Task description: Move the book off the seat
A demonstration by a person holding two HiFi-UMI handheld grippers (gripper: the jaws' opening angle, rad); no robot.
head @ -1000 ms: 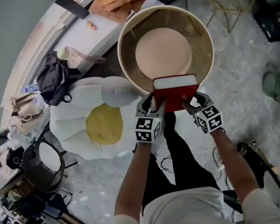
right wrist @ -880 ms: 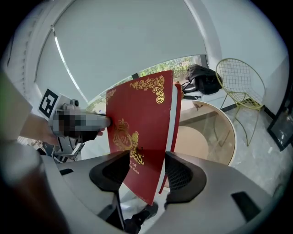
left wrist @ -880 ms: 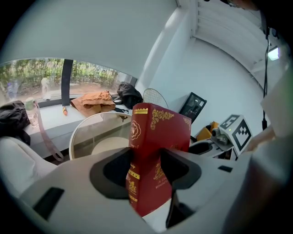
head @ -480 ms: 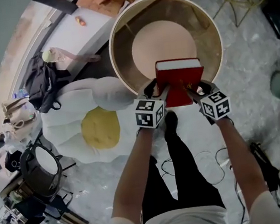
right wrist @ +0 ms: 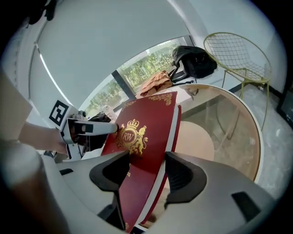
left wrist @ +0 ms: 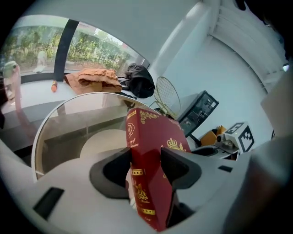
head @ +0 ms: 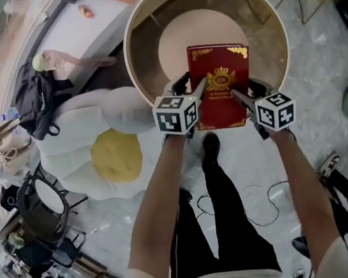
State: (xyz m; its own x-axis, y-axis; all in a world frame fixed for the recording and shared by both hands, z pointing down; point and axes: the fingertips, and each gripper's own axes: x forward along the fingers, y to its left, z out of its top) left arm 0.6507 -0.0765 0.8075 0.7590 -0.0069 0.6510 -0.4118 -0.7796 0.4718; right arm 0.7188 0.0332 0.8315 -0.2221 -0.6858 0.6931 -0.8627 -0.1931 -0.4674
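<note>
One red book point(head: 218, 64) has sunk lower, clenched by both left tongs point(head: 194, 87) and right tongs point(head: 244, 90).

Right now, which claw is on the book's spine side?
The left claw: it clamps the red book at its gilded spine, while the right claw grips the white page edge.

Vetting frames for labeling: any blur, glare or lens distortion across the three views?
Head view: sharp on the book, fisheye bending at the edges. Left gripper view: black corner vignette, window bright, unclipped. Right gripper view: same vignette, book crest crisp.
</note>
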